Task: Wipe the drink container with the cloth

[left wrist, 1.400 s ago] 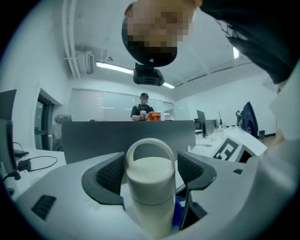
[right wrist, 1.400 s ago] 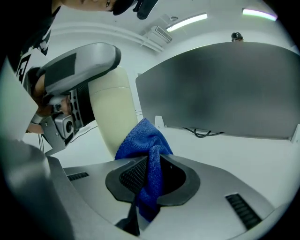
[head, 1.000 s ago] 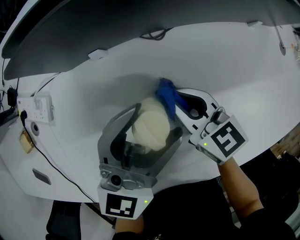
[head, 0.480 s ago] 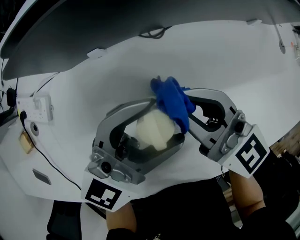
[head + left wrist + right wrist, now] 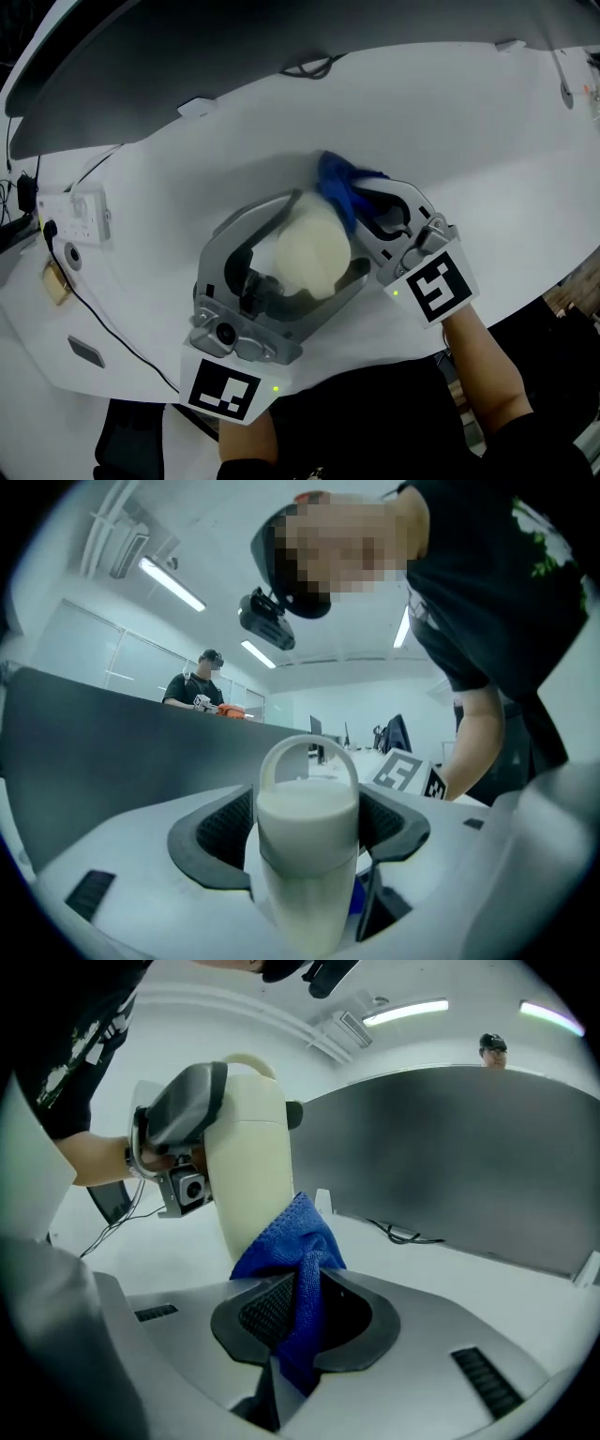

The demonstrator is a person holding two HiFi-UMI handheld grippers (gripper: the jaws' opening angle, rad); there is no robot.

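White counter (image 5: 487, 141) carried the cream drink container (image 5: 314, 255), upright and clamped between the jaws of the left gripper (image 5: 307, 832), which reached in from the near edge. The right gripper (image 5: 302, 1314) — angled in from the right, forearm trailing behind — was pinched on the blue cloth (image 5: 286, 1241), which pressed against the container's side.
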